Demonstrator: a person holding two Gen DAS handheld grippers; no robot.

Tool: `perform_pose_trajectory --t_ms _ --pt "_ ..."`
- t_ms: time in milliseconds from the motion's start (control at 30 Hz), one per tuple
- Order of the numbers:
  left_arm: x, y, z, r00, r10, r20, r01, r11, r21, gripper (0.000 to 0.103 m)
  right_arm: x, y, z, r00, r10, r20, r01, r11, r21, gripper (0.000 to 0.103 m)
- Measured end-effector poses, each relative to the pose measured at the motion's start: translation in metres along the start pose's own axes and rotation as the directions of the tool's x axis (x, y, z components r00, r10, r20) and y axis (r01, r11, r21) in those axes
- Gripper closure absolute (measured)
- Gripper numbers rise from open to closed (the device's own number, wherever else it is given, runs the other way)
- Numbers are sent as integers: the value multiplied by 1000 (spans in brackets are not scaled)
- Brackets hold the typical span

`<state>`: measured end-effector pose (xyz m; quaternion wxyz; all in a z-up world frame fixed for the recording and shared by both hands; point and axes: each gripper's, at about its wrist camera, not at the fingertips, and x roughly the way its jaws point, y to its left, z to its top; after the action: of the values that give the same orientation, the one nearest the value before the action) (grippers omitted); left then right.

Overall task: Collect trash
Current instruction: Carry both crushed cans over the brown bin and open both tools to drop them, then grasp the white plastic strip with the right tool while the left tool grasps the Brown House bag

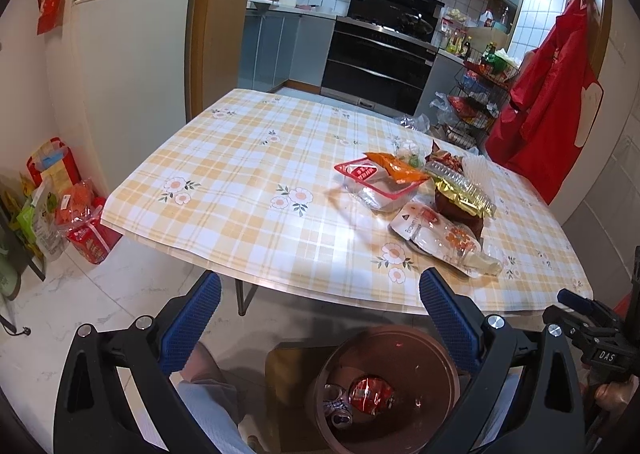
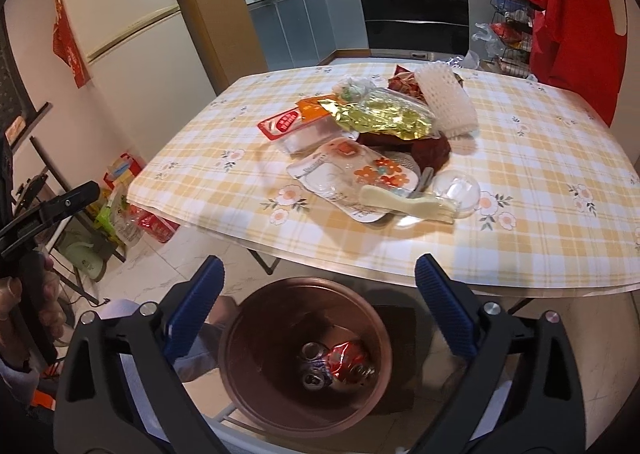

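Observation:
A brown trash bin (image 1: 436,354) (image 2: 248,338) stands on the floor below the table's near edge, holding a crushed can (image 2: 314,368) and a red wrapper (image 2: 346,360). A pile of trash lies on the checked table (image 1: 240,174) (image 2: 540,174): a clear tray with red label (image 1: 374,184) (image 2: 296,130), gold foil wrapper (image 2: 384,118), white flowered pouch (image 1: 440,236) (image 2: 352,174), white foam net (image 2: 446,100), clear lid (image 2: 456,188). My left gripper (image 1: 320,290) and right gripper (image 2: 318,274) are both open and empty, above the bin, short of the table edge.
A fridge (image 1: 132,54) stands left of the table. Bags and packages (image 1: 80,214) sit on the floor by it. A red apron (image 1: 552,94) hangs at the right, next to a wire rack (image 1: 476,94). The kitchen oven (image 1: 380,62) is behind.

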<state>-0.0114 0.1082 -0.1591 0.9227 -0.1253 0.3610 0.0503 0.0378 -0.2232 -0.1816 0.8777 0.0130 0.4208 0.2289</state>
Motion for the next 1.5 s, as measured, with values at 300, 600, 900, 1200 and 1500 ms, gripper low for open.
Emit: perform_pose_trajectory --t_ms 300,600,900,1200,1500 --pt "25 -8 0 999 -16 -45 17 1000 17 6 14 -29 5 990 -140 16 141 986 -91 9" --pt "62 -30 4 993 -57 -104 62 997 44 6 69 -60 25 965 -262 -2 244 905 -349 20" --pt "99 -45 8 982 -97 -162 103 994 30 6 140 -67 31 964 -254 -74 187 851 -492 28" --pt "130 -53 10 954 -198 -227 187 980 -69 24 149 -66 36 976 -185 -119 109 877 -468 75" --pt "171 -93 8 898 -325 -298 308 946 -101 45 96 -103 50 1000 -2 -15 1 997 -82 86"
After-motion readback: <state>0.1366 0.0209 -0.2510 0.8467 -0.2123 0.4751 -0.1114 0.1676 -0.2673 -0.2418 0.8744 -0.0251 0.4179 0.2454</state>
